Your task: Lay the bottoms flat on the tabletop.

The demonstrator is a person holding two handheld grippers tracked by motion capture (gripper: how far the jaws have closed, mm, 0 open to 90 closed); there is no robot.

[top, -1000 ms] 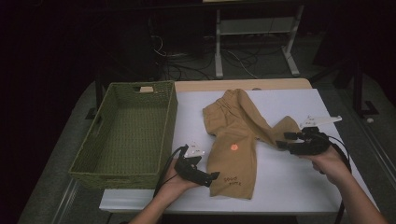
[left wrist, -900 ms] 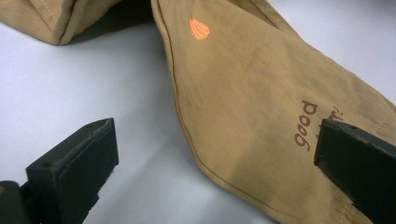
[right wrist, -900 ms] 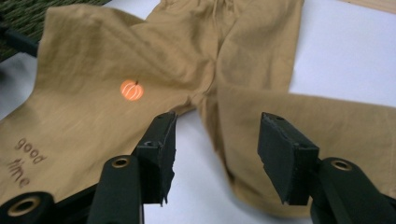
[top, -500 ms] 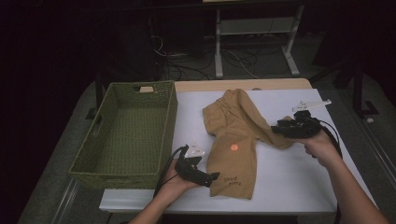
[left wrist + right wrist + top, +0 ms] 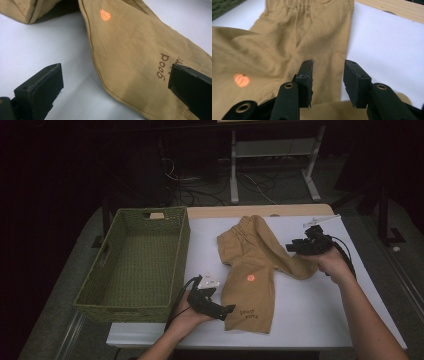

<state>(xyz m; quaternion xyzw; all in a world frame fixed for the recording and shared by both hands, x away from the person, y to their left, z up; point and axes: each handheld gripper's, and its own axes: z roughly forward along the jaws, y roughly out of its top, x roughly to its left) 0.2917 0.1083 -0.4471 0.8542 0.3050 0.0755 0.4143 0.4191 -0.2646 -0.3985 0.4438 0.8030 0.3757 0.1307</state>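
1. Right gripper [image 5: 296, 247] hovers over the right leg of the trousers [image 5: 252, 270], near the table's far right. Its jaws have just been closing; in the right gripper view [image 5: 327, 83] they stand part-spread with a clear gap, the pads pressing on nothing, the cloth edge lying below them.
2. Left gripper [image 5: 227, 310] rests low at the near edge of the table [image 5: 320, 320], by the hem of the near trouser leg. In the left gripper view [image 5: 115, 82] the jaws are spread wide, one over bare table, the other over the cloth; the hem's edge runs between them, not pinched.
3. Table: white top, wooden strip along the far edge.
4. Basket [image 5: 131, 305]: green, woven, on the left half of the table, just beside the trousers but apart from them.
5. Trousers: tan, lying flat at mid-table, waistband toward the far edge, one leg pointing to the near edge, the other bent off to the right.
6. Print [image 5: 163, 67]: brown lettering "good" near the hem.
7. Pumpkin [image 5: 241, 80]: small orange mark on the near leg, also seen from above [image 5: 250, 278].
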